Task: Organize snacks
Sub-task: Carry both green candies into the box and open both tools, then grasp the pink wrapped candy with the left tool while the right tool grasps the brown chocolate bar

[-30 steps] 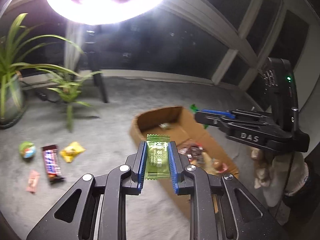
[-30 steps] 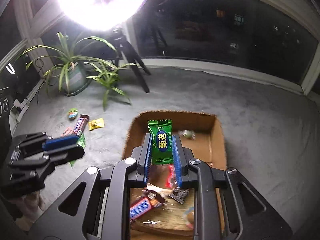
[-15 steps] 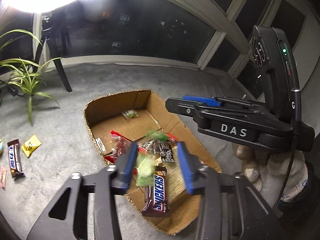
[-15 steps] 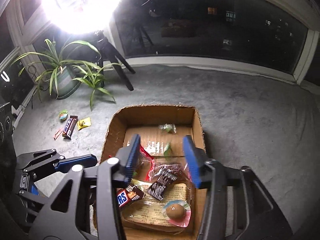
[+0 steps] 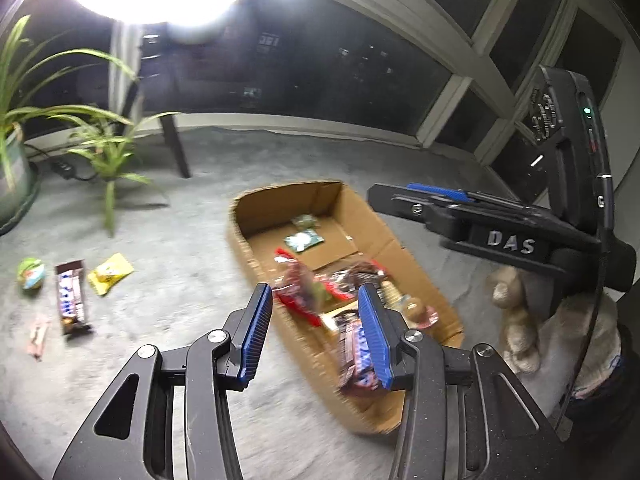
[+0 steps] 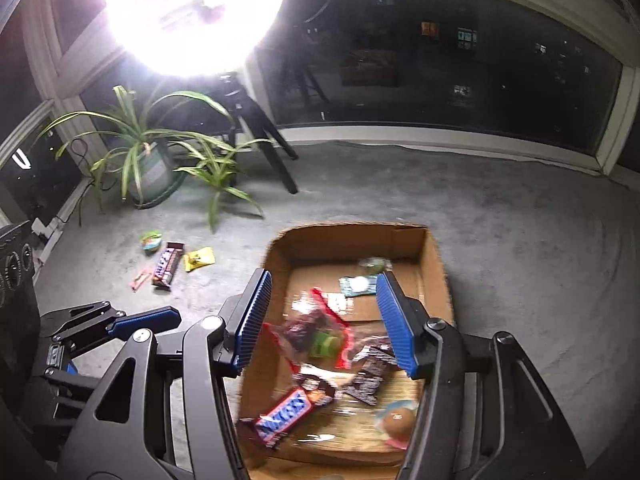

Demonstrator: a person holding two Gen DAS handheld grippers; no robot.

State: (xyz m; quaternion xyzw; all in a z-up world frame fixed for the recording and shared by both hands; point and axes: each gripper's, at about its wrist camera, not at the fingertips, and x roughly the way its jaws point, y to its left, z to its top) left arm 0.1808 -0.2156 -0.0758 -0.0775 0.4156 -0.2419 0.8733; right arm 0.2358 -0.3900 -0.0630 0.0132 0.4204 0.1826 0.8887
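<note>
Far left on the carpet (image 5: 192,264) four snacks wait in a loose cluster: a round green candy (image 5: 31,273), a thin pink stick (image 5: 38,333) nearer the camera, a dark bar (image 5: 72,303) and a yellow packet (image 5: 110,273) just beside it. All look light and crinkly; the bar is the stiffest and should be taken across its narrow middle, the flat packet and stick pinched at an edge, since they lie flush with the carpet and could slide, and the round candy may roll, so it wants a centred pinch. Right of them the left gripper (image 5: 316,332) hangs spread wide and empty over the near left wall of the box (image 5: 280,206). The box lies on the carpet, right of centre, with a heap of wrappers at its near end, among them a Snickers (image 6: 286,416), a red-edged bag (image 6: 320,332) and a green sweet (image 6: 324,344), while a green sachet (image 6: 358,285) lies alone toward the far end. The right gripper (image 6: 328,320) hovers over the box, likewise wide apart with nothing between its pads. A second ago each gripper was clamped on a green sachet held above the box; half a second ago both had sprung open with the sachets falling, and now both sachets are out of the grippers, and the left camera has swung left, bringing the loose snacks into fuller view
</note>
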